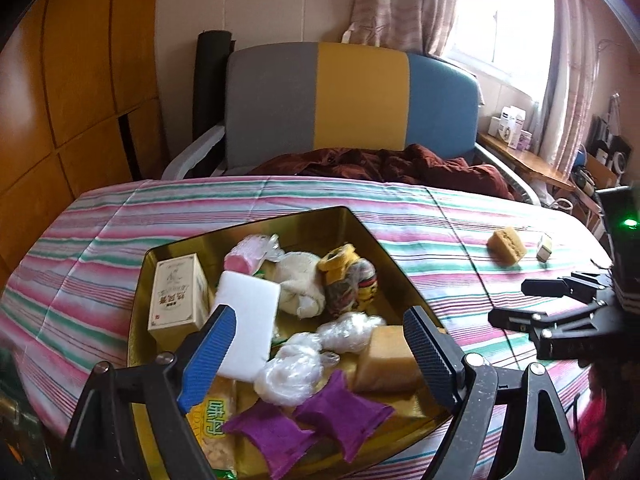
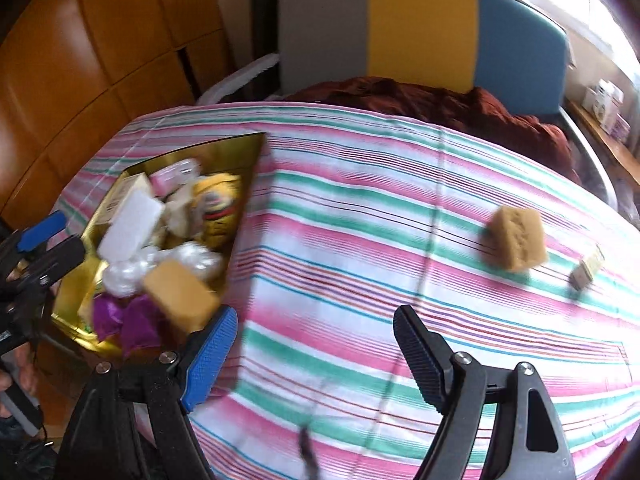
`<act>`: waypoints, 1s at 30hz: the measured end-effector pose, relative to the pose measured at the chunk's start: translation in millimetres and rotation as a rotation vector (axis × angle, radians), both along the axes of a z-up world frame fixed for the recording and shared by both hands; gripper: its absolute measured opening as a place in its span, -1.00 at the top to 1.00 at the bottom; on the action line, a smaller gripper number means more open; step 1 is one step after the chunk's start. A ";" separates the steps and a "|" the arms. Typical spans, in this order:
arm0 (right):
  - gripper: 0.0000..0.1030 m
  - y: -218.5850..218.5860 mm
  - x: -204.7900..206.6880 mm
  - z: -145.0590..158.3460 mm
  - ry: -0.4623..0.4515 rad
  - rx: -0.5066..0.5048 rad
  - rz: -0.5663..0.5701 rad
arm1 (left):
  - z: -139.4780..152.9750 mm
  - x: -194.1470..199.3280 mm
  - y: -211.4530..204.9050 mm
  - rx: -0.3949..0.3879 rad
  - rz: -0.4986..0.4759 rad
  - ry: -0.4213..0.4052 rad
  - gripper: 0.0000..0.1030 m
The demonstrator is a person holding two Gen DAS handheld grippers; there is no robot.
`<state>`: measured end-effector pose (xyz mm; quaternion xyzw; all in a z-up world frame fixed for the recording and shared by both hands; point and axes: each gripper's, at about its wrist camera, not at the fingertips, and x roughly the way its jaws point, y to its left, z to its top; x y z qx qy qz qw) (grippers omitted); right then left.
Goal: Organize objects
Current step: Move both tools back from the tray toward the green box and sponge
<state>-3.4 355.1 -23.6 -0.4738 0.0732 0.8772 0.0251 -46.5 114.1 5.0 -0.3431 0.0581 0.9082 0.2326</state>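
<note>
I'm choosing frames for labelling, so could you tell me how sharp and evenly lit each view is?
Left wrist view: mostly sharp, the gold tray crisp; the window is blown out; fisheye bends the edges. Right wrist view: motion-blurred throughout, the sponge and striped cloth smeared.

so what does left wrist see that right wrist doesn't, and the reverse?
Left wrist only: the window, the shelf with small boxes beside the bed, a snack packet at the tin's near end, and the right gripper from the side, jaws open and empty.
Right wrist only: the left gripper at the tin's edge, seen from the side, and a hand low left.
Both: the gold tin full of items, the loose sponge and small box on the striped sheet, and the headboard.
</note>
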 end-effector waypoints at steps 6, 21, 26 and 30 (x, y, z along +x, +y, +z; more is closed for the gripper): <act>-0.60 48.2 7.1 -1.7 -0.012 0.003 -0.125 | 2.9 3.5 14.9 -0.006 -0.043 0.006 -0.73; -0.73 219.6 42.2 -10.1 -0.030 -0.058 -0.605 | 9.3 9.5 67.5 -0.014 -0.179 -0.001 -0.76; -0.73 277.1 56.6 -20.2 -0.017 -0.112 -0.775 | 11.1 11.7 91.6 -0.021 -0.231 -0.011 -0.78; -0.73 314.8 80.2 -32.9 0.029 -0.176 -0.940 | 12.2 13.2 117.6 -0.028 -0.285 -0.025 -0.83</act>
